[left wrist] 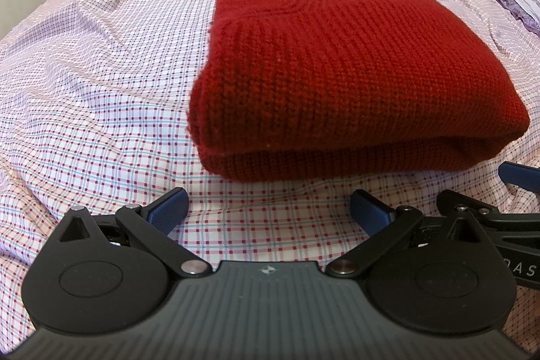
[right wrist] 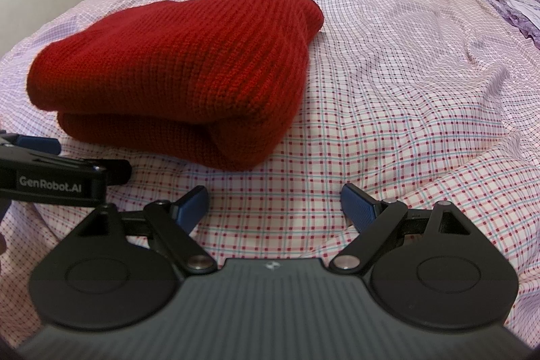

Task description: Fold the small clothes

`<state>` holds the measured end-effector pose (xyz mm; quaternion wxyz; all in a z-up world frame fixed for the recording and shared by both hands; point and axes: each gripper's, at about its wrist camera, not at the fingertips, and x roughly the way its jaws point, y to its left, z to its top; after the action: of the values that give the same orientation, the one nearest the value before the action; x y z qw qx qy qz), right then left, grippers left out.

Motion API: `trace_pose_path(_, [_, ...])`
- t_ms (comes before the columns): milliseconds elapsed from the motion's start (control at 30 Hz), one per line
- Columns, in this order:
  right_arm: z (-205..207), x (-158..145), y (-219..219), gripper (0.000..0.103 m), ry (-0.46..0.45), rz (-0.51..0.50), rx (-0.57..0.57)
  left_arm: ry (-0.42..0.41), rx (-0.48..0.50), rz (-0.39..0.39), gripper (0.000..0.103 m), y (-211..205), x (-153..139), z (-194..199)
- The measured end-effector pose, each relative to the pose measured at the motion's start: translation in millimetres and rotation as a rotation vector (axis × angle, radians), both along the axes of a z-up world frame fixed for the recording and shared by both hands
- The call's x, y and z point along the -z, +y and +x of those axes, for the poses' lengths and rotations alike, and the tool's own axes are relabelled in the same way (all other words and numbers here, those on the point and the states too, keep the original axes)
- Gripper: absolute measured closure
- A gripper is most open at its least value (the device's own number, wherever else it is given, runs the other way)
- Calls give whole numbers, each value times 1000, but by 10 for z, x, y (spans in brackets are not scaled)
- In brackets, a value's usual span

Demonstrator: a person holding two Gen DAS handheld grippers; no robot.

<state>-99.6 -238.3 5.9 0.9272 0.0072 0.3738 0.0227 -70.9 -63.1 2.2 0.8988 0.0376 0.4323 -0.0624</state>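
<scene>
Lighting: soft, even, indoor; faint shadows. Focus: sharp centre. Fisheye bending and dark vignette at 5 and 7 o'clock corners.

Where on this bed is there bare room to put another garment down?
Bare checked sheet lies right of the red sweater, up to the purple bedding, and left of it too. It is crowded in front, where the open left claw and right claw sit.

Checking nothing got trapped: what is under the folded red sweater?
The red sweater lies folded on the checked bedsheet, which shows all around it. Whatever lies directly beneath it or between its layers is covered.
</scene>
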Motion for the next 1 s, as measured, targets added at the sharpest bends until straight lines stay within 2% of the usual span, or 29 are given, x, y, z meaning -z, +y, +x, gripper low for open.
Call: trace_pose_path(1000, [-17, -6, -3, 15, 1, 0, -1, 0, -1, 2, 0, -37, -8, -7])
